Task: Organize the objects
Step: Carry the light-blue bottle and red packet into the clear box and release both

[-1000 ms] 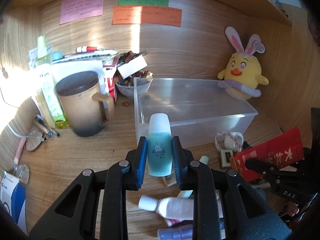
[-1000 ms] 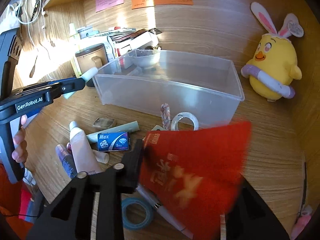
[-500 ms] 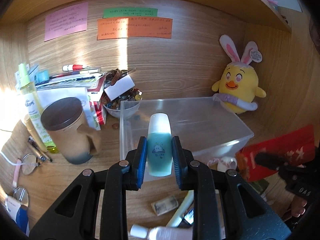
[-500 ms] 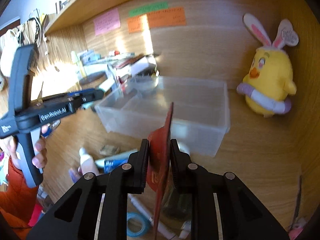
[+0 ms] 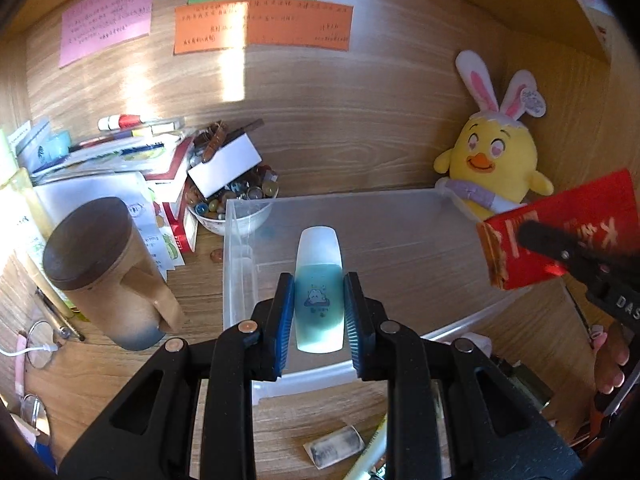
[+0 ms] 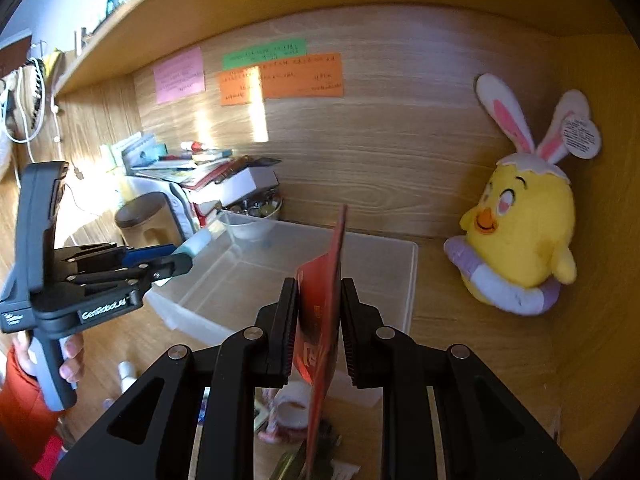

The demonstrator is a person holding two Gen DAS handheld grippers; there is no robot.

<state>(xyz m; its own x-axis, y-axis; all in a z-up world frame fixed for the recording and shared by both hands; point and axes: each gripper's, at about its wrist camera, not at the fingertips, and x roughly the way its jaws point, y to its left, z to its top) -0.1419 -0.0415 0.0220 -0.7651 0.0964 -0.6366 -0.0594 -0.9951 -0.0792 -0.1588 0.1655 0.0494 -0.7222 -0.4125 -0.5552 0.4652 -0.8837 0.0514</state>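
Both hands risen since earlier frame: clear bin now directly under my left gripper, clamped on teal bottle. Right gripper pinches red envelope edge-on above bin's near wall. Both items ready for dropping in.

"GenRobot.AI" is showing in white on the left gripper; "DAS" on the right gripper. Wall notes are staying unreadable.

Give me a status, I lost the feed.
Left gripper shut on teal bottle, over clear bin. Right gripper shut on red envelope. Bin looks empty, nothing in the way.
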